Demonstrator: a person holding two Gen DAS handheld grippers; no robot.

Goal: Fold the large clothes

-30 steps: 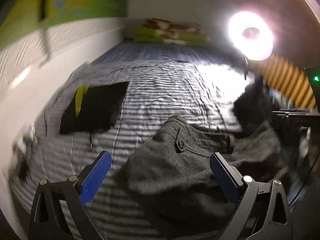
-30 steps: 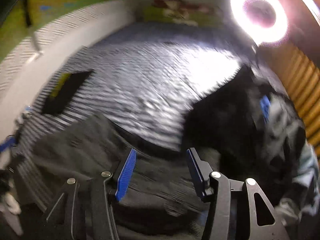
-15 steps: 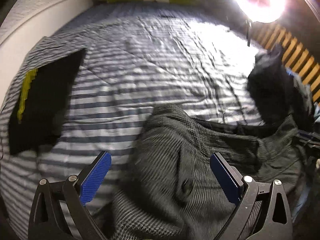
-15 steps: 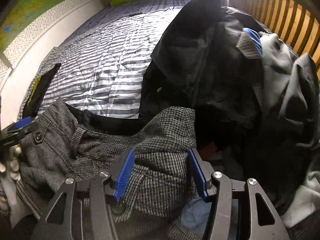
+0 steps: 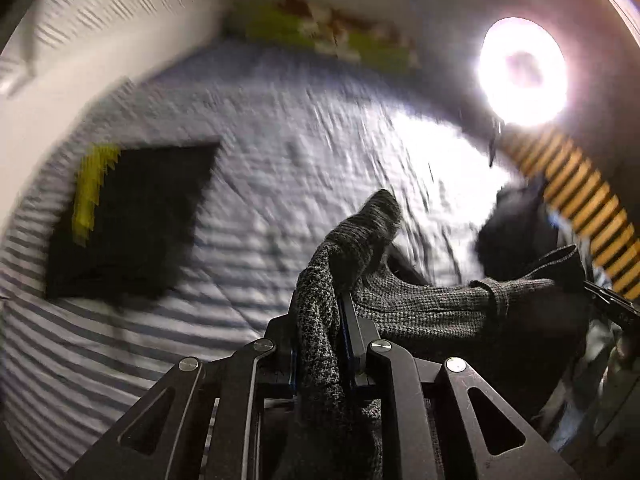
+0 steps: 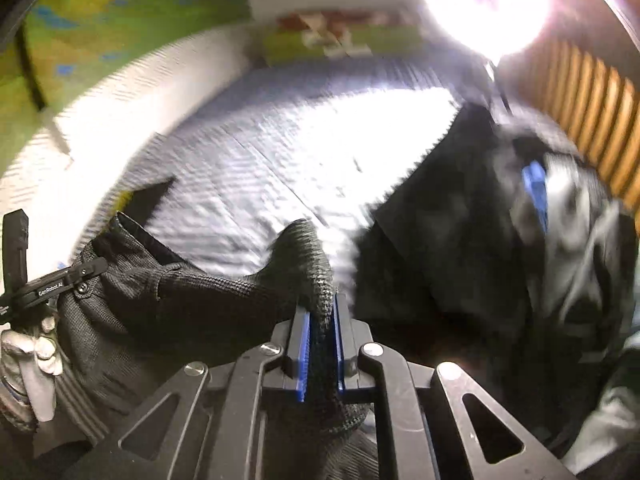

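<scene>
Grey checked trousers [image 5: 432, 304] hang stretched by their waistband between my two grippers, lifted above the striped bed [image 5: 280, 152]. My left gripper [image 5: 322, 312] is shut on one end of the waistband, with cloth bunched up between its blue pads. My right gripper [image 6: 320, 320] is shut on the other end of the trousers [image 6: 192, 292]. In the right wrist view the left gripper [image 6: 48, 288] shows at the far left, held by a gloved hand [image 6: 36, 356]. The trouser legs drop out of sight below both cameras.
A folded black garment with a yellow stripe [image 5: 132, 216] lies on the bed's left side. A heap of dark and grey clothes [image 6: 500, 260] fills the right side by the wooden slats [image 6: 600, 120]. A ring light [image 5: 524, 72] glares at upper right; folded bedding [image 6: 340, 40] sits at the head.
Both grippers were open over the trousers lying on the bed. Now both have shut on the waistband and lifted it, and the views have swung upward with motion blur.
</scene>
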